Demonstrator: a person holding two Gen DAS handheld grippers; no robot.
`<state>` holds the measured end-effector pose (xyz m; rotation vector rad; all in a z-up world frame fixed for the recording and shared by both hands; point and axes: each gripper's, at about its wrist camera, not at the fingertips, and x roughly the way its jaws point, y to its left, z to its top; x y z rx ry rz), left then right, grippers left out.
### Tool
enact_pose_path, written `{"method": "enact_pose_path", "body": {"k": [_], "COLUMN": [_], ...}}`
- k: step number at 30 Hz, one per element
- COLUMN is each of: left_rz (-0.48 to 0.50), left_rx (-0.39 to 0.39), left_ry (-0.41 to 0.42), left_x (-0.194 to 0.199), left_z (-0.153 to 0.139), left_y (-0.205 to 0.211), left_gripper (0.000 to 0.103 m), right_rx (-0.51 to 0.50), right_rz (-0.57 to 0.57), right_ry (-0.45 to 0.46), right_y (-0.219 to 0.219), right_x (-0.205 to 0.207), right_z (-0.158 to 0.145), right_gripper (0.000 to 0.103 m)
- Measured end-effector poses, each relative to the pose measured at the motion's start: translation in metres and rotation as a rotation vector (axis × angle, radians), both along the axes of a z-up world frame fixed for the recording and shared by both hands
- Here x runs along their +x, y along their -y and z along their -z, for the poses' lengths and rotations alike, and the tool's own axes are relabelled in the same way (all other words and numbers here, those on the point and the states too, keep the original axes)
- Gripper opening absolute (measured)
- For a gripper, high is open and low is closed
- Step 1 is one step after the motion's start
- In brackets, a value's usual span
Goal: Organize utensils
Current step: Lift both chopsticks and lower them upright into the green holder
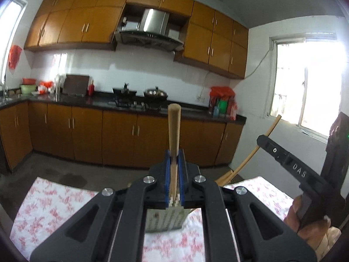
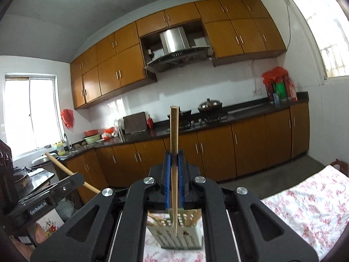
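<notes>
Holding one chopstick (image 1: 173, 131) pinched in our left gripper (image 1: 173, 163) and another chopstick (image 2: 174, 135) in our right gripper (image 2: 173, 163), we think we next drop both into the holder (image 2: 181, 233).

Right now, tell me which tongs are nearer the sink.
Left. The left tongs are on the side of the sink; the right tongs are beside them, farther off, toward the opposite window.
</notes>
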<state>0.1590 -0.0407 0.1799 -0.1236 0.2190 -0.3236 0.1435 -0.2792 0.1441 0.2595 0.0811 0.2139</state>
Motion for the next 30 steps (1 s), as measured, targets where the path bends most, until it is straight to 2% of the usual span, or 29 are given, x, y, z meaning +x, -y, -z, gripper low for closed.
{"method": "enact_pose_path", "body": {"k": [7, 13, 20, 25, 28, 30], "left_rz": [-0.066, -0.107, -0.114, -0.135, -0.168, -0.167], "left_rx": [0.033, 0.019, 0.021, -0.009, -0.007, -0.020], "left_ry": [0.031, 0.088, 0.175, 0.214, 0.244, 0.224], "left_x": [0.023, 0.034, 0.042, 0.047, 0.050, 0.058], "left_z": [0.005, 0.007, -0.015, -0.022, -0.017, -0.009], "left_y": [0.015, 0.016, 0.027, 0.026, 0.022, 0.018], "left_gripper": [0.008, 0.008, 0.008, 0.008, 0.008, 0.008], "right_rx": [-0.006, -0.019, -0.010, -0.025, -0.031, -0.022], "right_rz": [0.046, 0.063, 0.060, 0.050, 0.052, 0.049], "right_ry": [0.058, 0.037, 0.022, 0.027, 0.029, 0.017], "right_y": [-0.006, -0.012, -0.011, -0.012, -0.012, -0.011], "right_x": [0.015, 0.032, 0.037, 0.038, 0.039, 0.042], "right_z": [0.005, 0.016, 0.017, 0.016, 0.018, 0.021], "right_gripper": [0.007, 0.007, 0.007, 0.007, 0.007, 0.007]}}
